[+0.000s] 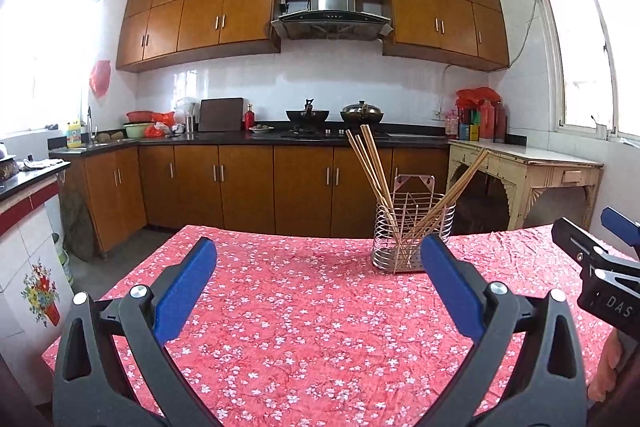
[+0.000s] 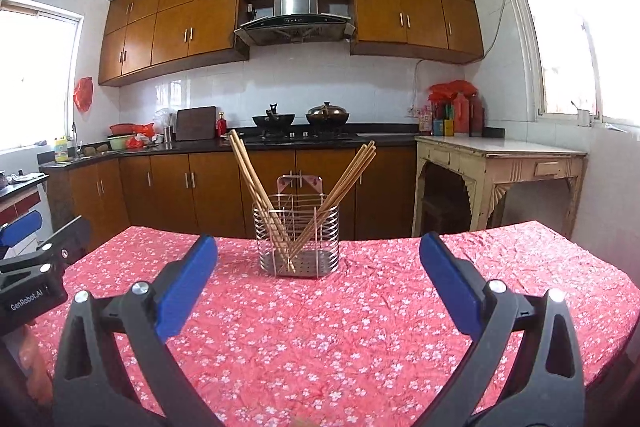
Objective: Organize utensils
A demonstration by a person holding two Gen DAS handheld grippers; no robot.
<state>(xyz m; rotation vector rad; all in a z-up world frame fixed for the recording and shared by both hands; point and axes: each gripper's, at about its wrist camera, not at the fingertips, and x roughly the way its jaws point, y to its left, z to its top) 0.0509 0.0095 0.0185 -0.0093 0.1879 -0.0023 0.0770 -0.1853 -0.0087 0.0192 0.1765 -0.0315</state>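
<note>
- Kitchen backdrop: wooden wall cabinets (image 2: 192, 23) above, range hood (image 2: 294, 15) in the middle, black counter with two woks (image 2: 304, 117) on the hob, base cabinets below.
- Old cream side table (image 2: 500, 163) at right under the window; red bottles stand on its far end.
- Desk (image 2: 340, 327) up front, covered by a red cloth with white blossom print. Cloth is wrinkled, otherwise bare apart from the holder.
- Left gripper (image 1: 318, 259): jaws spread wide, nothing between them, blue pads (image 1: 186, 291) hanging above the cloth. Holder sits just behind its right fingertip in the left wrist view.
- Right gripper (image 2: 318, 257): also wide apart, holding nothing, above the cloth and lined up roughly with the holder. Its body shows at the right edge of the left wrist view; the left gripper's body shows at the left edge of the right wrist view.
- Wire utensil holder (image 2: 298, 239): upright on the desk near the far edge, perforated metal base, divider inside.
- Wooden chopsticks (image 2: 248, 175): all standing in the holder, tips down. One bunch leans left, the other leans right, forming a V. Neither gripper touches them.
</note>
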